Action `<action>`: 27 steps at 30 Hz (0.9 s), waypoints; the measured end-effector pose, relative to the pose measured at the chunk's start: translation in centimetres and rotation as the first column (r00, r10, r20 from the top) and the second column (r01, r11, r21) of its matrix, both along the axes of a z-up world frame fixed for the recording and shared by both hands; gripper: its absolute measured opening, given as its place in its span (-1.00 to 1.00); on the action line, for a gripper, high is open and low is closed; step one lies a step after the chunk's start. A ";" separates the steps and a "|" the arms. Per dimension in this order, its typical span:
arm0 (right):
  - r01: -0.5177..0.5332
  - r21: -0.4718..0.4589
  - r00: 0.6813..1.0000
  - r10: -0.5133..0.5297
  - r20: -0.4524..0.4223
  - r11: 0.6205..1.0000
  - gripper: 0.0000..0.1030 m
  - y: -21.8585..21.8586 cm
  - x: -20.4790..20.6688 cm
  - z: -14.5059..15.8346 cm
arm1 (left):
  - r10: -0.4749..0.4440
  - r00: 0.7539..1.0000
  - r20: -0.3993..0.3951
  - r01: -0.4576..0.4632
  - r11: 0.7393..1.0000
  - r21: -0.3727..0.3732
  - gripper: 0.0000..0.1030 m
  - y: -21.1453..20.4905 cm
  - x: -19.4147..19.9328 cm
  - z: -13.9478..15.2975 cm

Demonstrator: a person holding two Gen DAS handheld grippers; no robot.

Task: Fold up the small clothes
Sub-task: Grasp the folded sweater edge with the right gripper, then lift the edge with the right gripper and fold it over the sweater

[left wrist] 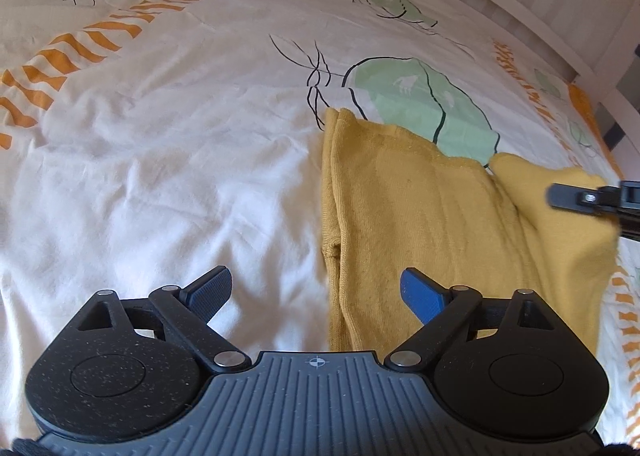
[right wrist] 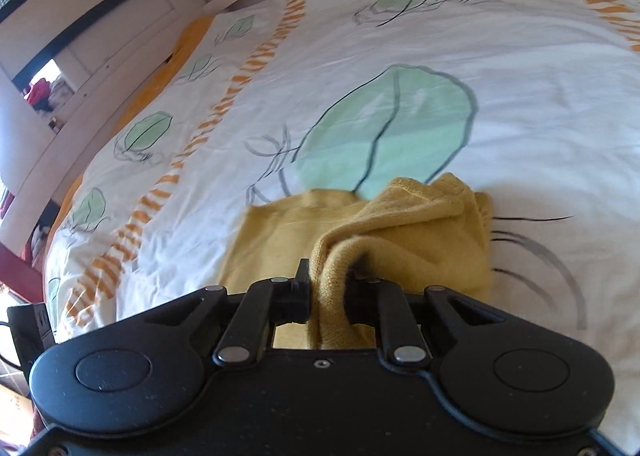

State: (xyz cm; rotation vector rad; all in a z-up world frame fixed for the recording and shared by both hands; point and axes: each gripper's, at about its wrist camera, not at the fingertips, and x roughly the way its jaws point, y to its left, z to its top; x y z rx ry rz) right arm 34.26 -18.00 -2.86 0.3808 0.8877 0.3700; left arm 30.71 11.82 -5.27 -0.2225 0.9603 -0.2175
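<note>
A mustard-yellow knit garment (left wrist: 420,215) lies partly folded on the bed sheet (left wrist: 160,155). My left gripper (left wrist: 316,292) hovers over the garment's near left edge, open, with nothing between its blue fingers (left wrist: 420,296). In the right wrist view my right gripper (right wrist: 330,288) is shut on a bunched fold of the yellow garment (right wrist: 400,232), which hangs lifted off the sheet. From the left wrist view, the right gripper (left wrist: 592,197) shows at the right edge, pinching the raised yellow corner.
The white sheet (right wrist: 520,115) carries green leaf prints and orange striped bands. A white bed frame (left wrist: 520,7) runs along the far side. White shelving (right wrist: 80,23) with dark gaps stands beyond the bed at the left in the right wrist view.
</note>
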 end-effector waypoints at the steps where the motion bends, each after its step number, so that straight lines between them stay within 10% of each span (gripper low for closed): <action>1: -0.005 -0.001 1.000 0.005 -0.003 1.000 -0.56 0.8 0.2 -0.3 | 0.002 1.000 -0.001 -0.002 1.000 0.002 0.78 0.1 0.0 0.0; 17: -0.041 -0.054 0.998 0.038 -0.052 0.998 -0.38 8.6 2.0 -3.4 | 0.044 0.999 -0.015 -0.045 0.999 -0.025 0.78 1.6 0.2 0.0; 27: -0.163 0.157 0.985 0.154 0.073 0.974 -0.06 8.7 1.3 0.6 | 0.052 0.998 -0.018 -0.053 0.998 -0.020 0.78 1.8 0.3 -0.2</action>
